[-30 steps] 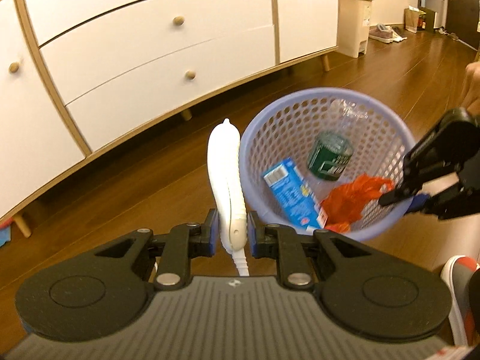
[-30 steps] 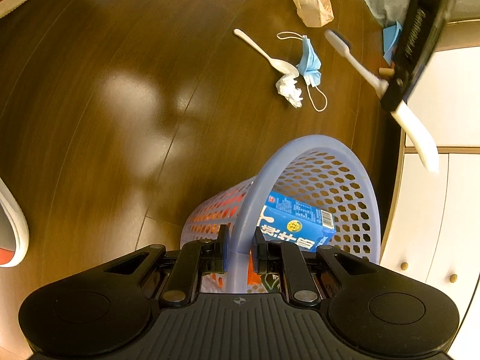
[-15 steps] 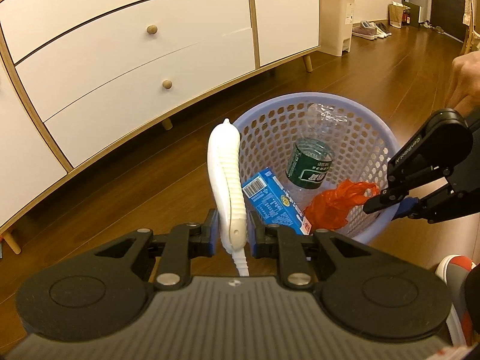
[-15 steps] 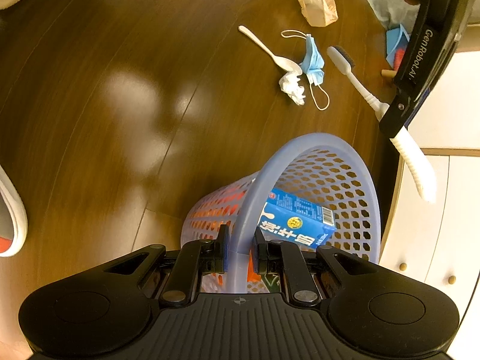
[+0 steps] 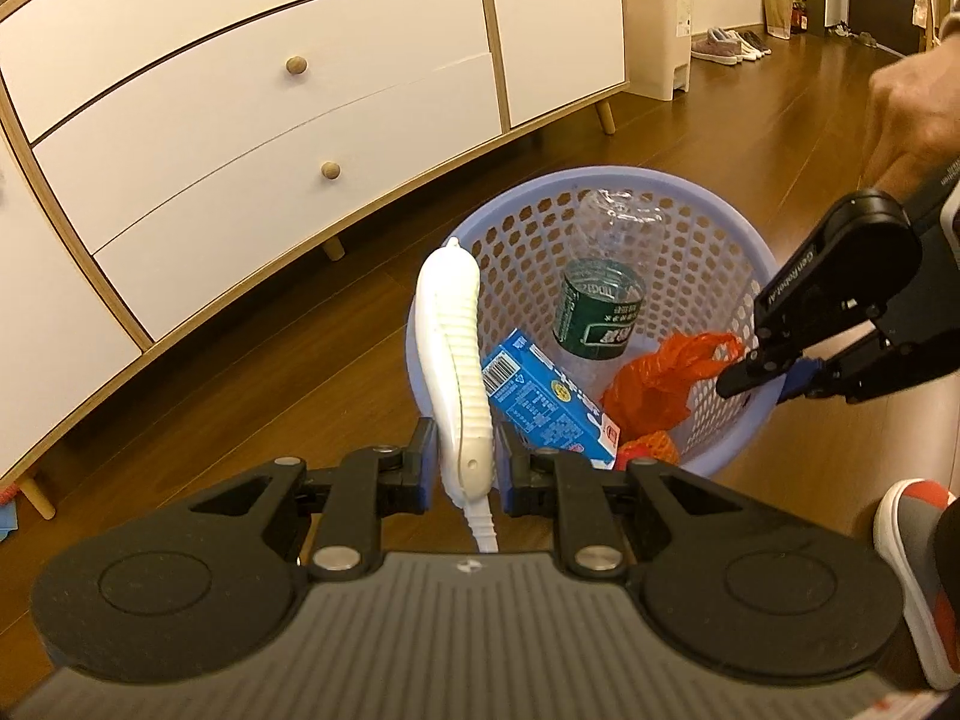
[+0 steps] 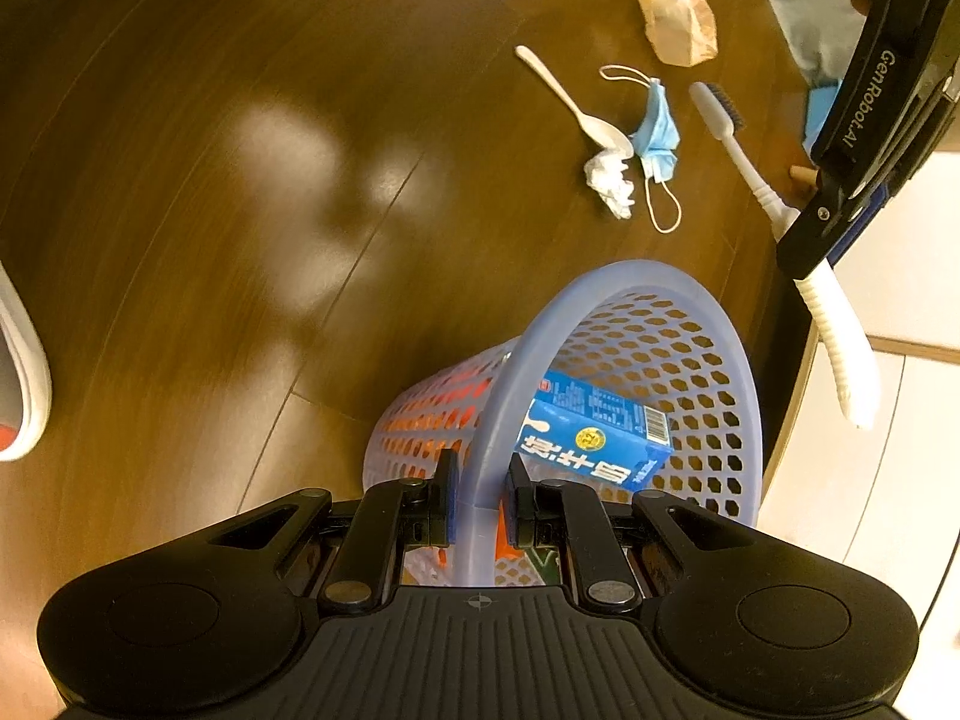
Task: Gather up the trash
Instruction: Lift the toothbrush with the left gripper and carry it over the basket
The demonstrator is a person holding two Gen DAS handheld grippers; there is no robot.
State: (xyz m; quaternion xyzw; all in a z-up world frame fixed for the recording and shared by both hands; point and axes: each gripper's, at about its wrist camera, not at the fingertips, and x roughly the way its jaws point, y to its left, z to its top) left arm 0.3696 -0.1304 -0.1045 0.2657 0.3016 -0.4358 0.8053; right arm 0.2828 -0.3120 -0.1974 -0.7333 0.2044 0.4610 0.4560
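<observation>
Toothbrush (image 5: 456,372) time: the left gripper (image 5: 462,471) holds it tight by the fat ribbed handle, with the brush end pointing back past the gripper. It hangs in the air just beside the rim of the basket (image 5: 708,192), not yet over the hole. The right gripper (image 6: 480,504) is pinched on the near rim of the basket and tips it toward the toothbrush.

Inside the basket are a blue box (image 5: 546,402), a bottle (image 5: 600,312) and an orange bag (image 5: 660,378). On the floor, well apart from the basket, lie a spoon (image 6: 570,102), a tissue (image 6: 612,180), a mask (image 6: 657,132) and a paper ball (image 6: 678,24).

I think the toothbrush is light, hard and stiff, so it will not bend or break. The smooth part may slip, so the ribbed handle is the best place to hold. It is long, so it should go over the middle of the hole before the jaws let go, or it may hit the rim and fall out. The basket is light too and may slide
</observation>
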